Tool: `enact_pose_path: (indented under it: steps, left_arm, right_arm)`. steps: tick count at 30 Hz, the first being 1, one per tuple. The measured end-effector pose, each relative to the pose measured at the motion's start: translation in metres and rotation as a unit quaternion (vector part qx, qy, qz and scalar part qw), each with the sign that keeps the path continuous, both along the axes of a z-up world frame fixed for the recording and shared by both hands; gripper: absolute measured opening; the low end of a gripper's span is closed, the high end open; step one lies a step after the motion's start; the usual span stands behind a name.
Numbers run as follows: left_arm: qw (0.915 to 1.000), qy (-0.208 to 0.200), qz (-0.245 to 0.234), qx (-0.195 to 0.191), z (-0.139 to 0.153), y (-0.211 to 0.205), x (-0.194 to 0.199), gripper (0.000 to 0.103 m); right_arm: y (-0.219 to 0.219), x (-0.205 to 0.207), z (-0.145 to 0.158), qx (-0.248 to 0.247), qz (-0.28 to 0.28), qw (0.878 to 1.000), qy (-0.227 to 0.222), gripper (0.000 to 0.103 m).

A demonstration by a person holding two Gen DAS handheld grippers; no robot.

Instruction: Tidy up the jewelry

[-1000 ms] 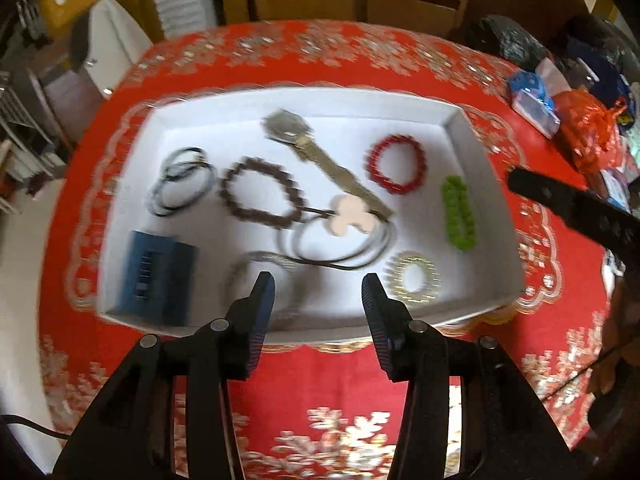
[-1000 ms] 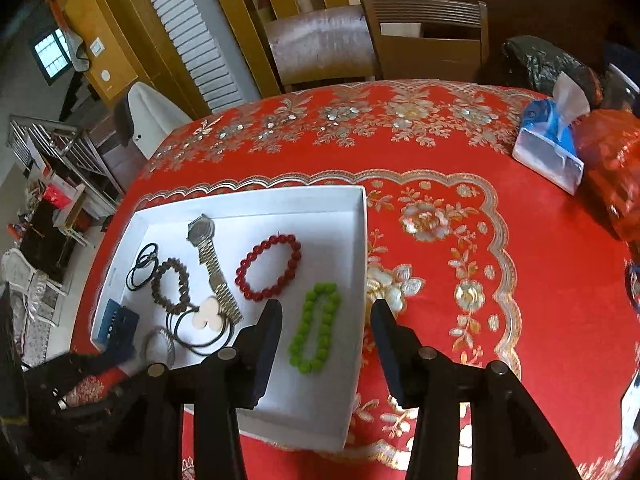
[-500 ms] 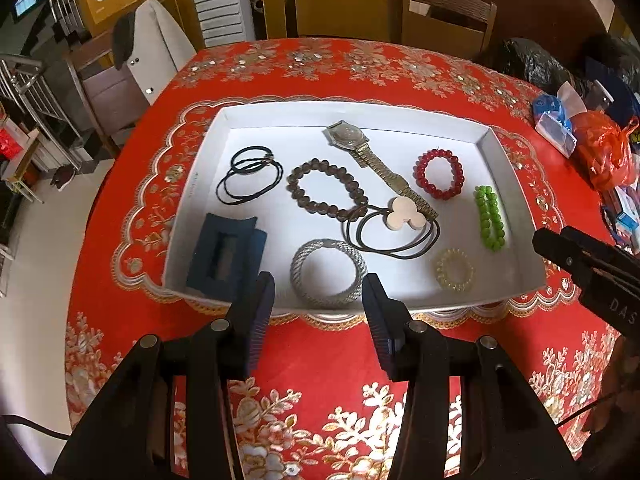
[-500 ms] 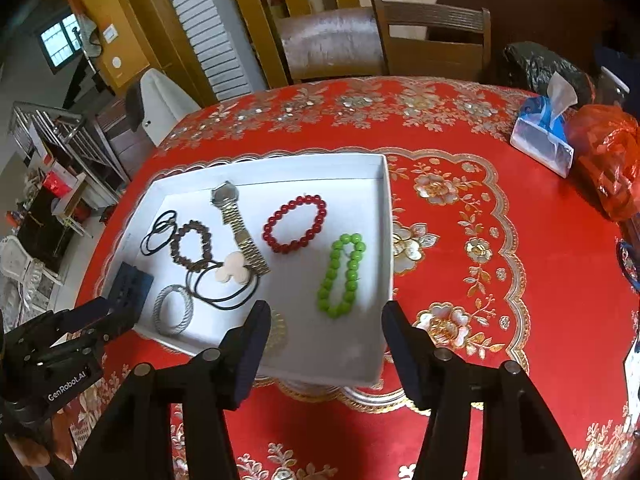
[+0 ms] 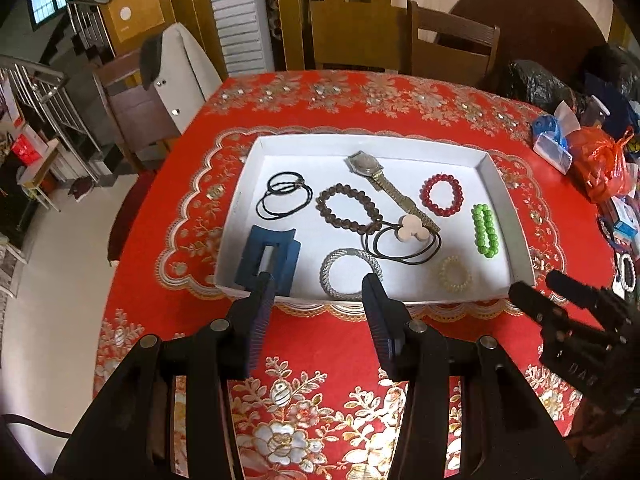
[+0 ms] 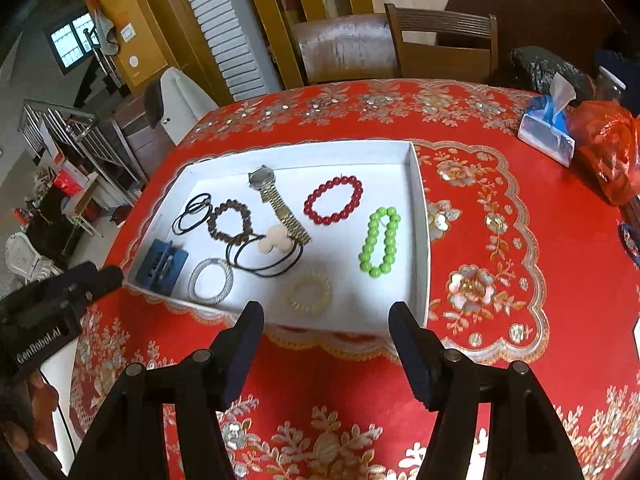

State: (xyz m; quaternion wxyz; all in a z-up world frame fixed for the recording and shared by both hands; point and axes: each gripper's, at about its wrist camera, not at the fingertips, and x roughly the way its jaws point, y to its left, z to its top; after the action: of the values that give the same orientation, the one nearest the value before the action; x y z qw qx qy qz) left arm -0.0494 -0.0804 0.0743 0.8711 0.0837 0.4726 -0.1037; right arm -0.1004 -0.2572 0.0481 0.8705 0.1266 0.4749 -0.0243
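A white tray [image 5: 504, 196] [image 6: 420, 216] on the red tablecloth holds a gold watch [image 5: 378, 178], a red bead bracelet [image 5: 441, 200], a green bead bracelet [image 5: 485, 230], a brown bead bracelet [image 5: 346, 211], black hair ties [image 5: 284, 196], a blue hair claw [image 5: 267, 260], a silver bangle [image 5: 351, 274], a clear spiral tie [image 5: 454, 273] and a dark cord with a pale charm [image 5: 412, 227]. My left gripper [image 5: 319, 284] is open and empty above the tray's near edge. My right gripper [image 6: 326, 314] is open and empty, near the tray's front right.
A tissue pack [image 6: 548, 132], an orange bag [image 6: 608, 152] and dark bags [image 6: 540, 68] sit at the table's far right. Wooden chairs [image 6: 440, 44] stand behind the table. Stairs and furniture are off the left edge.
Both grippers have pulled back and up from the tray, so it looks smaller and farther. The right gripper's jaws have spread wider. The jewelry has not moved.
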Motion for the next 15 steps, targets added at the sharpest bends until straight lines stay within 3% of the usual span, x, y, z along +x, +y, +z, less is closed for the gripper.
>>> enact_pose_path:
  steps: [15]
  left_arm:
    - [0.9998,0.001,0.015,-0.015,0.005,-0.006,-0.017,0.045]
  right_arm:
    - [0.003,-0.032,0.014,-0.029,0.013,0.999,-0.005,0.070]
